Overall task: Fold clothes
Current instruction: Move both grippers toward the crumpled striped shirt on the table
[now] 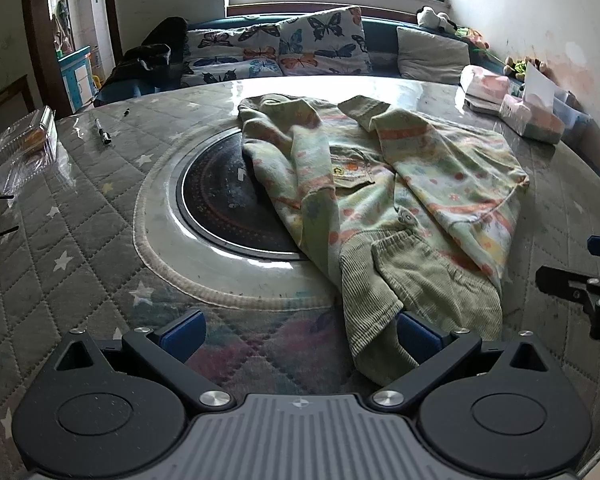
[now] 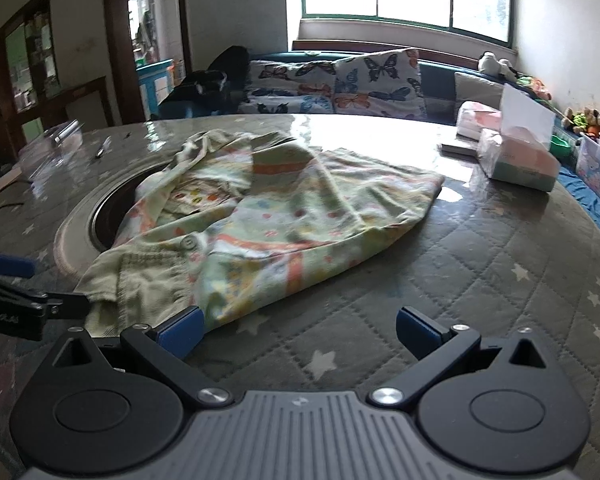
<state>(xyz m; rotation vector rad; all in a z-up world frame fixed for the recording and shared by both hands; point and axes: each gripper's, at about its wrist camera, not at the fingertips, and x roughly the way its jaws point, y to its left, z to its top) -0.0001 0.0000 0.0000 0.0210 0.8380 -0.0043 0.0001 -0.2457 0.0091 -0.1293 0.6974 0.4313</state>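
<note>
A child's pale-green printed jacket lies crumpled on a round table covered with a quilted, star-patterned cloth under a glossy clear sheet. In the left wrist view the garment fills the centre and right of the frame, its long axis running from the ribbed corduroy hem at lower centre up toward the collar and sleeves at upper centre. Its left edge drapes over and hides part of the dark circular inset in the tabletop. How the sleeves are tucked is hard to make out among the folds.

The left gripper sits at the bottom of that frame with its blue pads spread wide; the right pad is just beside the hem, and whether it touches is unclear. The right gripper is likewise spread, its left pad at the near edge of the jacket, which in this view stretches from lower left to centre right. Each gripper shows only partly at the other view's edge.

Tissue packs stand at upper right, a pen and a clear plastic box at upper left, the box cut off by the fisheye rim. Butterfly cushions line a bench behind the table.
</note>
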